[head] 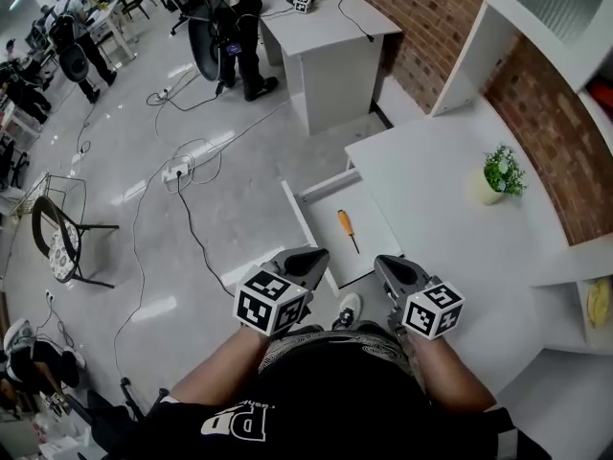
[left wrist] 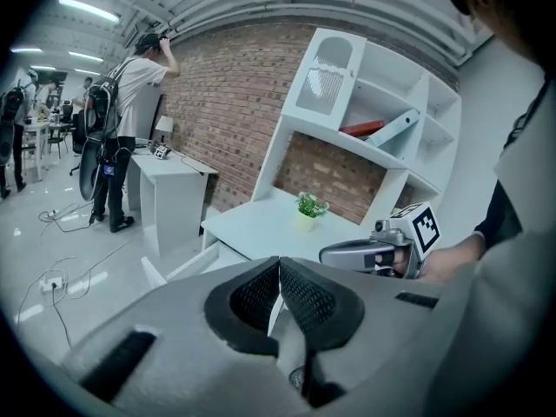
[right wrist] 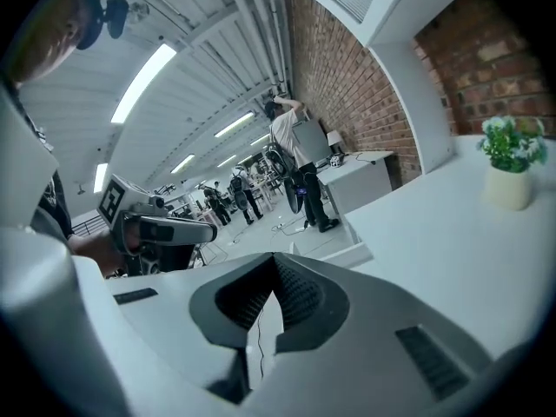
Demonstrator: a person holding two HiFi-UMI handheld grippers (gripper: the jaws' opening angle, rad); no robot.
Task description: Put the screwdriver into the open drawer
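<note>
screwdriver (head: 345,228) lying in open drawer (head: 375,230), L gripper (head: 306,257) & R gripper (head: 389,264) fingers closed, empty

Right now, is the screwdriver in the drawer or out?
In: the orange-handled screwdriver lies flat on the bottom of the pulled-out white drawer, inside its walls.

We note bright, even indoor light from ceiling strips (right wrist: 143,81). The glossy floor (head: 230,161) carries glare patches, and the white desk (head: 450,190) sits near overexposure. Shadows are soft and faint. Both gripper views show strong fisheye bending and black corners. The head view is sharp, with curved edges.
</note>
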